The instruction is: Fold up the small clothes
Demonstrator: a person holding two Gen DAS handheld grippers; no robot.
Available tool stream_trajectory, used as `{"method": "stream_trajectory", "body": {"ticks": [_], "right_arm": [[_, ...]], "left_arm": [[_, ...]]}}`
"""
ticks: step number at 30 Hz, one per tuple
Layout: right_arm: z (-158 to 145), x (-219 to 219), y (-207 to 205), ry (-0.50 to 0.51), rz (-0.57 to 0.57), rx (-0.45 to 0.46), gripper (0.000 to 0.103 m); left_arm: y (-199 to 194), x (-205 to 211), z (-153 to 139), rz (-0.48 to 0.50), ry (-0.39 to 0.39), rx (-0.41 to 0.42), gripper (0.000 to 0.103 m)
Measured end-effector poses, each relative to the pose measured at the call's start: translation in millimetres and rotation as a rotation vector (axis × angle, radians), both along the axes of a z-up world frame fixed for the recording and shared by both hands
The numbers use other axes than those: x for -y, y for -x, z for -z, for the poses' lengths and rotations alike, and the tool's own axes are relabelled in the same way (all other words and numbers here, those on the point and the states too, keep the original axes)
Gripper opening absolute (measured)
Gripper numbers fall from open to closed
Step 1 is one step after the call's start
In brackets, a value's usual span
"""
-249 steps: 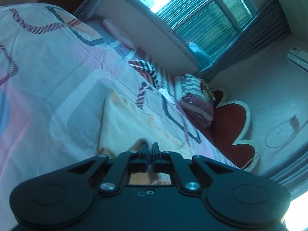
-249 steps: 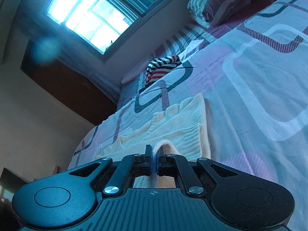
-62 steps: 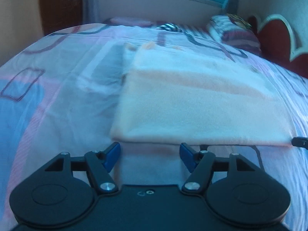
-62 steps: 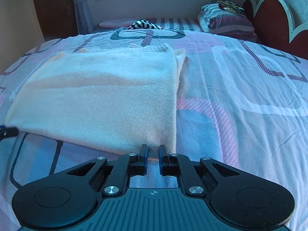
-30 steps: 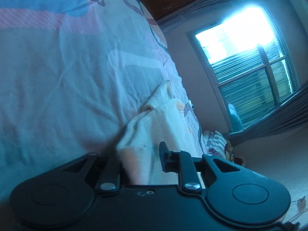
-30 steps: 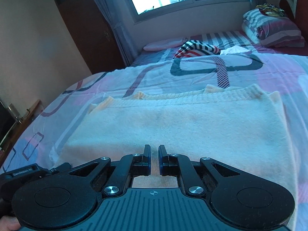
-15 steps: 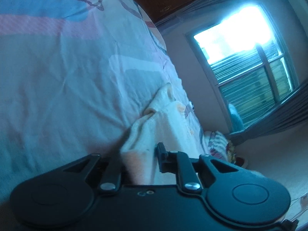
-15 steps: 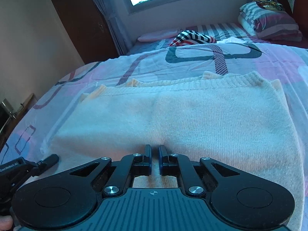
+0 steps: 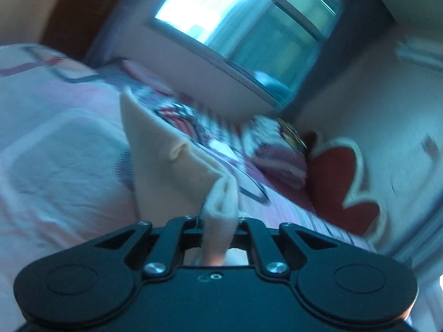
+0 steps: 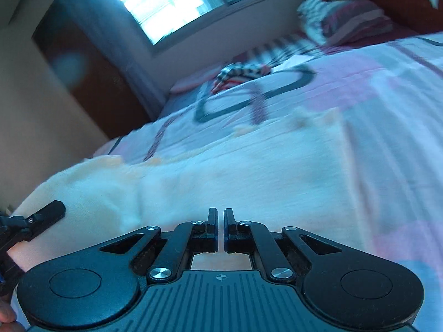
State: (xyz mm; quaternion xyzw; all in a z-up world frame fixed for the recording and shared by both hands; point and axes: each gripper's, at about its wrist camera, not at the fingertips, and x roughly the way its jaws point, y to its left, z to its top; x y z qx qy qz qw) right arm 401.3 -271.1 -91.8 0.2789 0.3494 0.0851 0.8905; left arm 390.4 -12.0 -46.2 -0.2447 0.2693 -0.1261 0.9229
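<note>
Up close, two black hand-held grippers work over a wide bed (image 10: 387,105). Its cover is soft and lightly creased, pale with pink blocks and dark looping lines. Across it lies a cream knit sweater (image 10: 249,171), thick and fuzzy, folded into a broad band.

At the near edge, the left gripper (image 9: 220,215) is clamped on a bunched corner of the sweater (image 9: 166,171); the cloth stands up between its jaws and rises off the bed in a slanting flap. In the right camera's view this gripper's finger (image 10: 47,214) shows at the sweater's left end.

The right gripper (image 10: 220,221) has just been closing, and its jaws now stand together with only a sliver between them. They sit at the sweater's near hem, though whether cloth is caught between the pads cannot be told.

Farther along the bed lies a crumpled striped garment (image 10: 241,73) in red, white and black. Beyond it a striped pillow (image 10: 346,19) rests against a dark red, scalloped headboard (image 9: 343,182). Behind the bed, a bright window (image 10: 160,2) with grey curtains glows beside a dark wooden door (image 10: 83,69). Both views are motion-blurred.
</note>
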Motion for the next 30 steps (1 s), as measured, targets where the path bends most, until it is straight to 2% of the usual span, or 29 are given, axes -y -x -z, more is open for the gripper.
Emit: {"method": "stream_trajectory", "body": {"ticks": [4, 6, 8, 9, 10, 11, 12, 13, 14, 16, 17, 18, 20, 25, 30], "right_arm": [[-11, 58, 22, -0.067, 0.123, 0.028, 0.001], [-16, 82, 31, -0.100, 0.153, 0.031, 0.001], [-17, 96, 36, -0.128, 0.164, 0.026, 0.001], [-17, 102, 37, -0.139, 0.169, 0.019, 0.002], [-17, 106, 38, -0.155, 0.168, 0.014, 0.006], [-18, 110, 40, -0.171, 0.165, 0.018, 0.014], [-19, 111, 42, -0.173, 0.167, 0.031, 0.046], [-21, 111, 46, -0.172, 0.160, 0.057, 0.069], [-23, 109, 46, -0.180, 0.136, 0.072, 0.069], [-23, 98, 40, -0.191, 0.092, 0.062, 0.069], [-22, 92, 38, -0.197, 0.069, 0.062, 0.066], [-22, 85, 36, -0.195, 0.042, 0.057, 0.058], [-20, 73, 27, -0.176, -0.002, 0.035, 0.055], [1, 53, 6, -0.128, -0.052, -0.069, 0.055], [10, 49, -12, -0.128, -0.102, -0.073, 0.055]], "left_arm": [[-2, 67, 2, 0.173, -0.104, -0.019, 0.006], [-7, 100, 18, 0.264, -0.130, -0.095, 0.008], [-12, 129, 39, 0.364, -0.154, -0.226, 0.026], [-12, 138, 44, 0.406, -0.157, -0.275, 0.027], [-8, 139, 44, 0.426, -0.141, -0.285, 0.029], [-2, 133, 39, 0.432, -0.104, -0.255, 0.034], [0, 121, 33, 0.422, -0.083, -0.227, 0.038], [2, 110, 27, 0.394, -0.083, -0.207, 0.052], [1, 98, 22, 0.352, -0.090, -0.184, 0.061], [-3, 71, 17, 0.244, -0.120, -0.137, 0.061], [-10, 58, 18, 0.200, -0.132, -0.140, 0.059], [-19, 47, 20, 0.161, -0.137, -0.162, 0.059], [-32, 34, 27, 0.120, -0.147, -0.181, 0.058], [-50, 28, 52, 0.106, -0.202, -0.260, 0.058], [-52, 21, 61, 0.101, -0.238, -0.289, 0.062]]}}
